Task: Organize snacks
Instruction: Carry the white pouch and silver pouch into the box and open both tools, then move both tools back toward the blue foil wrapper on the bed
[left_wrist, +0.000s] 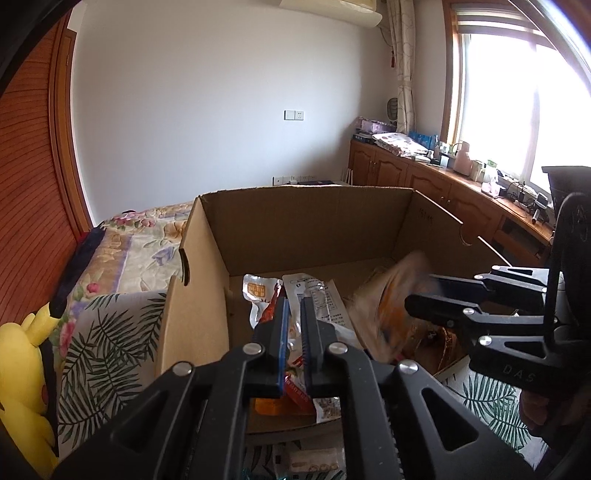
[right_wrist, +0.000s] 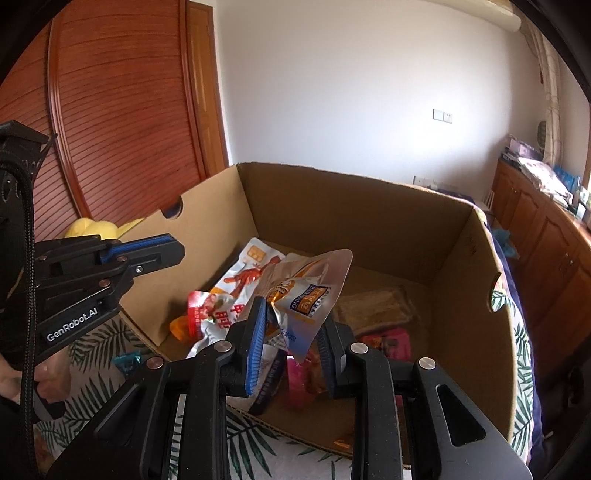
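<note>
Cardboard box (right_wrist: 373, 221) sits on the bed right under both tools, snack packs piled inside. Right tool (right_wrist: 291, 332) is pinching a silver snack pouch (right_wrist: 310, 291) over the box; left tool (left_wrist: 293, 321) beside it looks nearly closed with nothing gripped.

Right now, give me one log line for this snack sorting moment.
right gripper: snack pouch between its fingers over cardboard box | left gripper: nearly shut, holding nothing | box: several snack packets inside
</note>
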